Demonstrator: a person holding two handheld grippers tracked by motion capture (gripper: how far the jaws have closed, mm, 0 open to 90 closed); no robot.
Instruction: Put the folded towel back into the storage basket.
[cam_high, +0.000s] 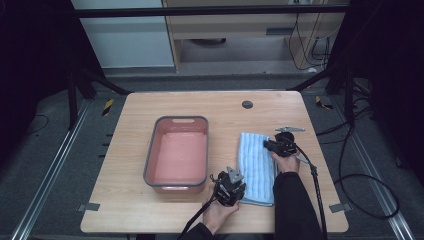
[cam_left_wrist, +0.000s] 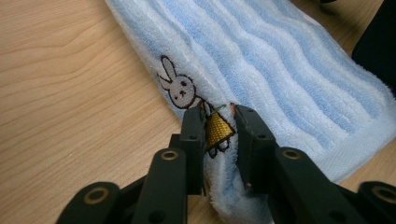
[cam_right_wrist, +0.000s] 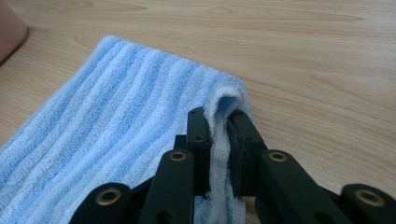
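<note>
Nearest the lens in the high view, two forearms rise from the bottom edge. The left gripper (cam_high: 231, 186) sits at lower centre, on the near left corner of the towel (cam_high: 256, 165); the right gripper (cam_high: 281, 145) sits right of centre at the towel's far right corner. That blue striped towel lies flat on the table (cam_high: 125, 200), just right of a pink tub (cam_high: 177, 152) at mid frame. A small dark disc (cam_high: 247, 104) is set in the tabletop near the far edge, upper centre.

Left gripper view: black jaws rise from the bottom, narrowed onto a bunched fold of towel (cam_left_wrist: 280, 60); the pads press the cloth on both sides. A stitched rabbit (cam_left_wrist: 178, 88) shows just above the jaw tips, left of centre, on the towel's edge.

Right gripper view: jaws at bottom centre stand nearly closed, pinching a raised fold at the towel's (cam_right_wrist: 116, 116) corner, which humps up over the tips. Bare wood fills the right and top, and the tub's pink corner (cam_right_wrist: 11, 39) peeks in at upper left.
</note>
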